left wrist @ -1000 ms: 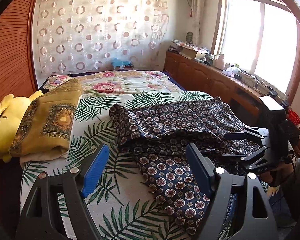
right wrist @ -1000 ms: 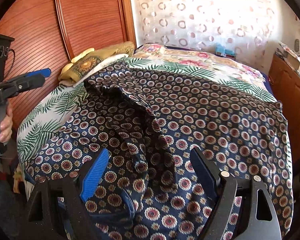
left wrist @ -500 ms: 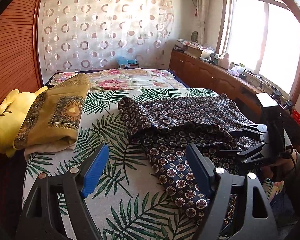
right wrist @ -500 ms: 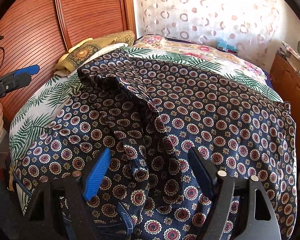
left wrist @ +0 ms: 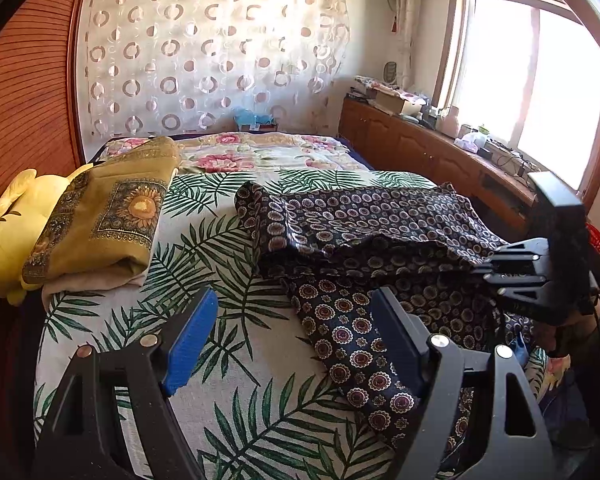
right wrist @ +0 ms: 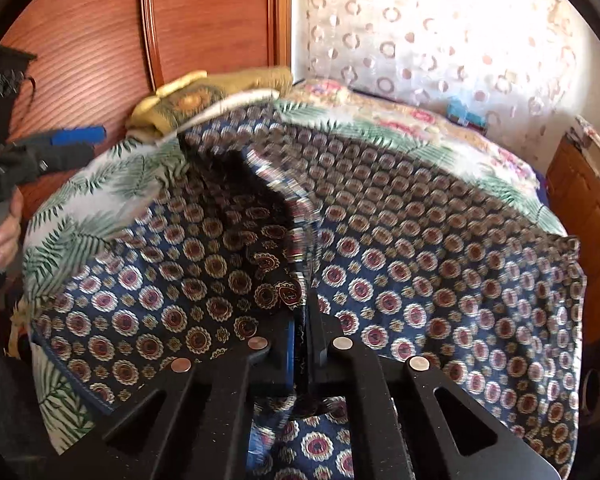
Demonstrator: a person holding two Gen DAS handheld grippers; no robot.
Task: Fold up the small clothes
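A patterned garment (left wrist: 364, 232) lies on the bed (left wrist: 228, 248), right of a folded cloth (left wrist: 108, 216).

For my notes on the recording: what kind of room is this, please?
Most likely a home bedroom: a bed with a palm-leaf patterned sheet, a yellow plush toy by the headboard, and a sheer circle-patterned curtain.

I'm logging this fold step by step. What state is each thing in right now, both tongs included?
Left tongs: open, holding nothing, over the bed's near edge.
Right tongs: shut on a raised fold of the patterned garment.
Navy patterned garment: spread on the bed, rumpled, not yet folded.
Mustard sunflower-print cloth: folded, lying by the headboard side.
Yellow plush toy: lying partly under that cloth.
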